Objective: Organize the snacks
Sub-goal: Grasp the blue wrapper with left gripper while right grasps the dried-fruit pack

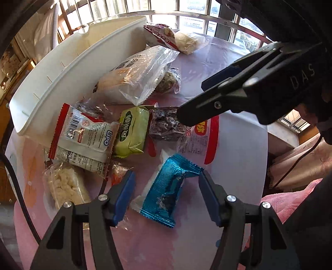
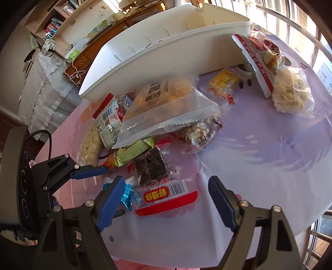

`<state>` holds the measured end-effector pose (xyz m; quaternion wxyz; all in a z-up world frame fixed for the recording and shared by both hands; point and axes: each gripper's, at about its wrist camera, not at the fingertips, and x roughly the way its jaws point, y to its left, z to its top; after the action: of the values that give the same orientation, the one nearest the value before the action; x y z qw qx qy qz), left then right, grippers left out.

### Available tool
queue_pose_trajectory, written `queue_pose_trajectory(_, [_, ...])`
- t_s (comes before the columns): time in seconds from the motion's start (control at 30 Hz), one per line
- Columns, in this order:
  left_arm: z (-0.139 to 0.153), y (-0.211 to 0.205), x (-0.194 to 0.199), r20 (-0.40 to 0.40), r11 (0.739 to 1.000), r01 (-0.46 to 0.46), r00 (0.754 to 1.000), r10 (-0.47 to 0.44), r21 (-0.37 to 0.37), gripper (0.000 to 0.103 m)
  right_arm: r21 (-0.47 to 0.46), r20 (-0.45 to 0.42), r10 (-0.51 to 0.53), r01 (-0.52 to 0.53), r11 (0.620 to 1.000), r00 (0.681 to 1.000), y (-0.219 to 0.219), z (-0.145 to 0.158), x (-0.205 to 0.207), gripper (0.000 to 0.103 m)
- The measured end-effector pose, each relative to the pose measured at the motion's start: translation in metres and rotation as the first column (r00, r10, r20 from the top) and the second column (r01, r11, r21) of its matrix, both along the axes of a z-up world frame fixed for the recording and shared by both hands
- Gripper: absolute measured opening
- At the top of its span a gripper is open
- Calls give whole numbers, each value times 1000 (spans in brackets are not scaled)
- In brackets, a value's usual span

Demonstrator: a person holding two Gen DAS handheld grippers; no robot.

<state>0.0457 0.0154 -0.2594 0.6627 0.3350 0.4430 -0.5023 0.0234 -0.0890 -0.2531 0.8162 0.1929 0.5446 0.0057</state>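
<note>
Several wrapped snacks lie in a heap on a round table beside a long white bin (image 1: 68, 68), which also shows in the right wrist view (image 2: 157, 52). My left gripper (image 1: 166, 195) is open with a blue foil packet (image 1: 166, 187) between its fingers on the table. My right gripper (image 2: 166, 199) is open above a clear packet with a dark brown cake and red label (image 2: 157, 182). That packet (image 1: 166, 124) lies under the right gripper (image 1: 186, 116) in the left wrist view. A green packet (image 1: 130, 130) and a white LIPO packet (image 1: 87, 137) lie to the left.
A large bread bag (image 2: 166, 103) tops the heap. A nut packet (image 2: 201, 130), a yellow packet (image 2: 224, 83), a red-and-white bag (image 2: 261, 60) and a rice cake packet (image 2: 292, 93) lie further back. Window bars (image 1: 186, 18) stand behind the table; a pink towel (image 1: 290, 199) lies at the right.
</note>
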Motion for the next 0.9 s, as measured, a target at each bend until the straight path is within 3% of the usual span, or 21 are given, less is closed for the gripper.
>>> queue_pose_trajectory(0.27, [-11,-18,-1,-17,999,36,999,-36,5,49,-83,-22,188,-189,978,982,18,-13,24,83])
queue_pose_trajectory(0.4, [-15,-25,0,-28,1000,25,999,-25,6,49,-116,-37,259,-262,958,965,26,-17,35,84])
queue_pose_trajectory(0.7, [-19,-7,10,-50,994,-110,993,110,10,48,-210,-41,328,-329,921,944,49,-18,43,82])
queue_pose_trajectory(0.73, [-19,-6,10,-53,993,-119,991,119,9,48,-231,-43,333,-334,914,942,54,-19,39,79])
queue_pose_trajectory(0.8, [-18,-3,13,-43,990,-144,989,144,5,31,-270,-44,334,-333,903,941,55,-18,38,70])
queue_pose_trajectory(0.87, [-23,-3,17,-53,985,-173,984,173,4,28,-277,-38,326,-323,905,945,53,-17,36,53])
queue_pose_trajectory(0.9, [-23,-2,18,-59,982,-187,981,187,0,26,-260,-34,318,-316,912,947,52,-17,37,50])
